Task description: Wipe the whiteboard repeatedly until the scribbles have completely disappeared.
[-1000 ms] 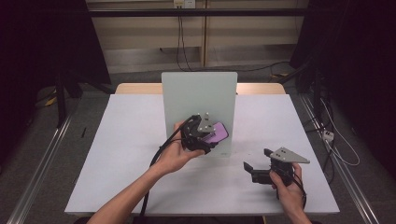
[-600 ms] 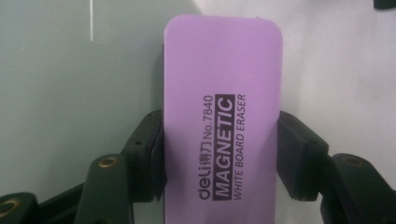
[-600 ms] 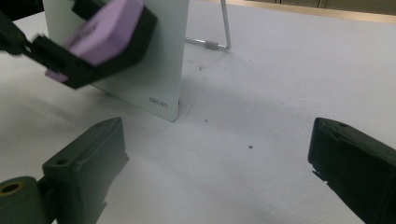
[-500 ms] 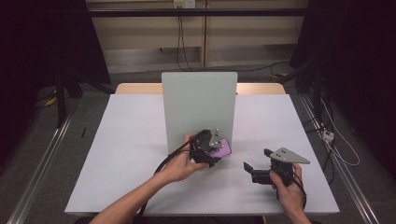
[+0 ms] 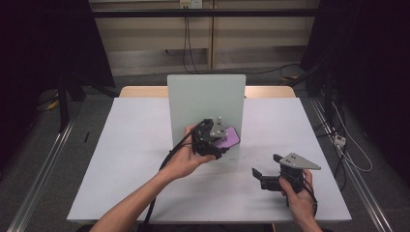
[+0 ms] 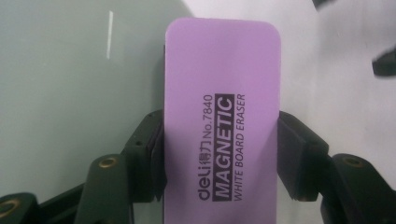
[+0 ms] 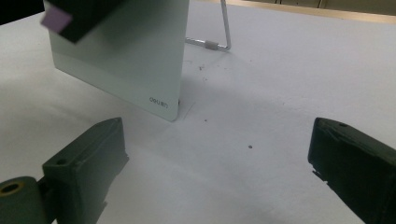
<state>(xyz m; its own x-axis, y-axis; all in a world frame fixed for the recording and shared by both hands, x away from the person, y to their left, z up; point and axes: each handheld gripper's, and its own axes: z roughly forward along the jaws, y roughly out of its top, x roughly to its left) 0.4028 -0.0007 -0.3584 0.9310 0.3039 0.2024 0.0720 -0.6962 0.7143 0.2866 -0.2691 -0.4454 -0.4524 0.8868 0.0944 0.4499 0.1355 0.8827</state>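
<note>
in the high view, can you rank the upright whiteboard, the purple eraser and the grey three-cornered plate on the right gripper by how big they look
1. whiteboard, by far the largest.
2. and 3. eraser and grey plate: too close to rank. The left gripper covers part of the eraser, and the plate on the right gripper sits nearer the camera.

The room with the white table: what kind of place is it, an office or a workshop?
More likely a lab or recording studio. A bare white table stands between dark curtains, cables trail over the floor, and a person works with two hand-held grippers, the left gripper gripping a purple whiteboard eraser.
</note>
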